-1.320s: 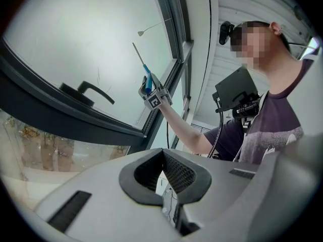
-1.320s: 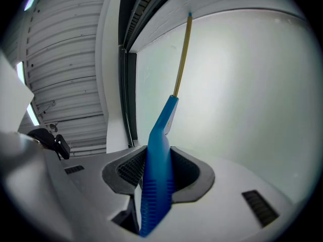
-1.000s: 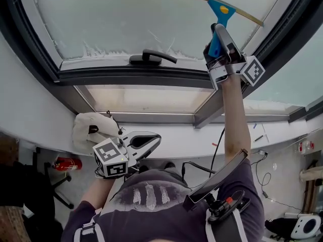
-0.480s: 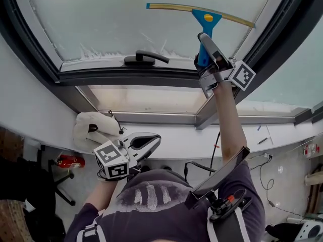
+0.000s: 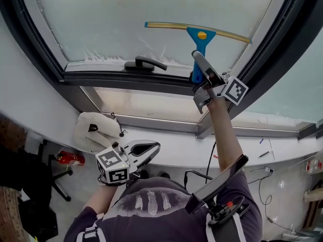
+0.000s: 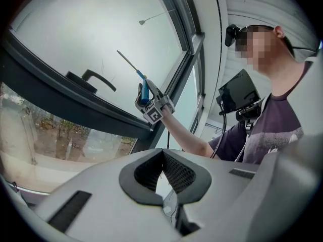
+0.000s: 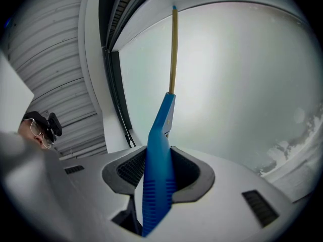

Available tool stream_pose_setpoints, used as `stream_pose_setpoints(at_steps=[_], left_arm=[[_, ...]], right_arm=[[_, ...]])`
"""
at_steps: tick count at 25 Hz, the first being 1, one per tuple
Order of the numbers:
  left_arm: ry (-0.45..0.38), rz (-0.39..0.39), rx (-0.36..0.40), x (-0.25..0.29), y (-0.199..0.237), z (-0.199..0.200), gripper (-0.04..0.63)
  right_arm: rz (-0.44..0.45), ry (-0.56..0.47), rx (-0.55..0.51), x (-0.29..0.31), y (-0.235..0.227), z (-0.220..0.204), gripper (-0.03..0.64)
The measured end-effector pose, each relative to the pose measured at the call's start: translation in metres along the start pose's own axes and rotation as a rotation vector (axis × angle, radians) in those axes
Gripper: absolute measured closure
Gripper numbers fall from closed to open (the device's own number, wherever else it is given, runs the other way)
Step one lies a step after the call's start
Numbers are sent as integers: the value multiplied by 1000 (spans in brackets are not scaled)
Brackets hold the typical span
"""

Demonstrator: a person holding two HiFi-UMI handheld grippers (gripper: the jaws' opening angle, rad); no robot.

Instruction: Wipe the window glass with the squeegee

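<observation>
Evidently mid-pass: right tool (image 5: pixel 198 63) clamped on the blue squeegee (image 5: pixel 201 34) handle, blade against the window glass (image 5: pixel 126 9), low on the pane. White residue (image 5: pixel 101 54) along the bottom edge looks unwiped. Left tool (image 5: pixel 151 147) closed, empty, well apart from the glass.

Purple T-shirt (image 5: pixel 169 221); white left gripper (image 5: pixel 154 146), right gripper (image 5: pixel 196 57); black-white marker cubes (image 5: pixel 112 167)

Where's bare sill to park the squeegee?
The sill is bare between the left gripper and the right forearm. Its left end holds a white cloth. Right of the forearm lie a few small items, with bare sill around them.
</observation>
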State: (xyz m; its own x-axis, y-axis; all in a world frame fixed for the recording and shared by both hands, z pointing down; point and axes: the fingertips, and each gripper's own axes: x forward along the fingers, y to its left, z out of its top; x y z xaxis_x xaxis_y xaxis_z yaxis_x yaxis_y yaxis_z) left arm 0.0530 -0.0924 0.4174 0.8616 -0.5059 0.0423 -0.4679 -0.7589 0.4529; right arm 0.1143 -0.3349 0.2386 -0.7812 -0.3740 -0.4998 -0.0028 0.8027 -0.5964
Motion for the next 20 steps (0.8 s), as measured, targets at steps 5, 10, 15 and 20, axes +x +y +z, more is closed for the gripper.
stream_pose_setpoints(at_steps=[5,10,15,20], left_arm=[[2,47,-4,6,-5,-5,589],[8,70,-10,4,-6,-7,589],[-7,52,-5,-8,3,-2,589],[-37,-26,47,-34,19,19,589]], right_arm=[[-33,2,8,-5,1,-5,477],[8,11,-107,0,27,3,479],[72,34,-155,30,60,8,479],[115,50,-278,86,93,14,479]])
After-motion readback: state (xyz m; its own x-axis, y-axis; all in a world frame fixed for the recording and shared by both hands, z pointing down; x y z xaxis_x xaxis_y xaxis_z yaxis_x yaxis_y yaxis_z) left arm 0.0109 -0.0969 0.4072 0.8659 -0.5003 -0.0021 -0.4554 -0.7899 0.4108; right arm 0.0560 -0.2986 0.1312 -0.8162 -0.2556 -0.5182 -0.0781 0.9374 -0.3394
